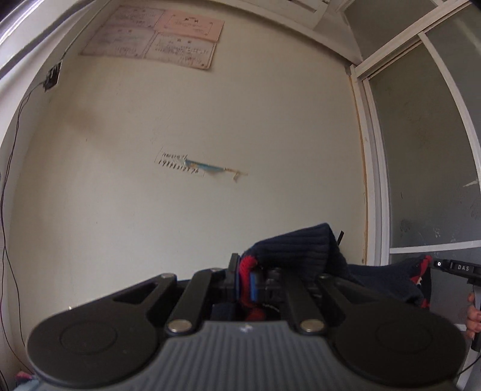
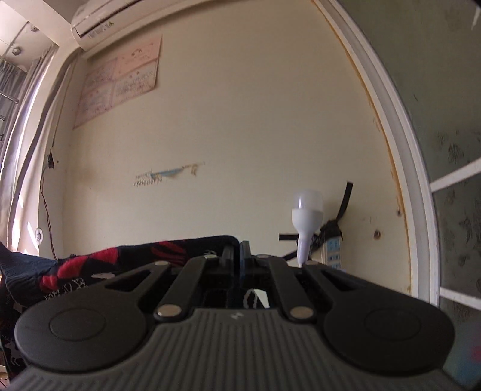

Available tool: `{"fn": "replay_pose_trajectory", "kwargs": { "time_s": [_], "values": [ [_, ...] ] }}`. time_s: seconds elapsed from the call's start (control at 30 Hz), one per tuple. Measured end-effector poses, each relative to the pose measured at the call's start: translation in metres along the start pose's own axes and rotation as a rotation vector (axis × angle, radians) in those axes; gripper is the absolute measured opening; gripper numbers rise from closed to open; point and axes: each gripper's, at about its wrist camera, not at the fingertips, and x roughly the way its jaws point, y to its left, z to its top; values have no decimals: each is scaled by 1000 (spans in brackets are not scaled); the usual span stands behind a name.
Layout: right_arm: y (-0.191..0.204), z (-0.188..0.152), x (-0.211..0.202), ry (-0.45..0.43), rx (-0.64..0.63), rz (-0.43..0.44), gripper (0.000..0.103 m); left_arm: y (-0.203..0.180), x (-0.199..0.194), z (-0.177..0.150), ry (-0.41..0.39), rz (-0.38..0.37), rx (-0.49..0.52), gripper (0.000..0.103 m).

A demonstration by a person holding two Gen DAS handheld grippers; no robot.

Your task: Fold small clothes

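Note:
A dark navy knitted garment with red and white pattern (image 1: 303, 246) hangs between both grippers, lifted in front of the wall. My left gripper (image 1: 249, 278) is shut on one red-and-navy edge of it, the ribbed cloth bunching over the fingers. In the right wrist view my right gripper (image 2: 237, 255) is shut on another edge, and the garment (image 2: 144, 255) stretches away to the left. The right gripper (image 1: 457, 267) and the hand holding it show at the far right of the left wrist view.
A cream wall (image 1: 210, 120) with pinned papers (image 1: 156, 36) fills both views. A white-framed glass door (image 1: 421, 150) stands at the right. A white bulb lamp (image 2: 306, 222) and a taped power strip (image 2: 332, 249) are on the wall. An air conditioner (image 2: 102, 18) hangs high.

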Motion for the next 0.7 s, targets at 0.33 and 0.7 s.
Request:
{"fn": "replay_pose_trajectory", "kwargs": {
  "time_s": [0.33,0.7],
  "values": [
    [-3,-85,117,261,19,-28,6,31,109,-72,248,130,-49,5],
    [-28,-333,254,829,21,-187,10,96,257,-335,892,358,-157,11]
  ]
}}
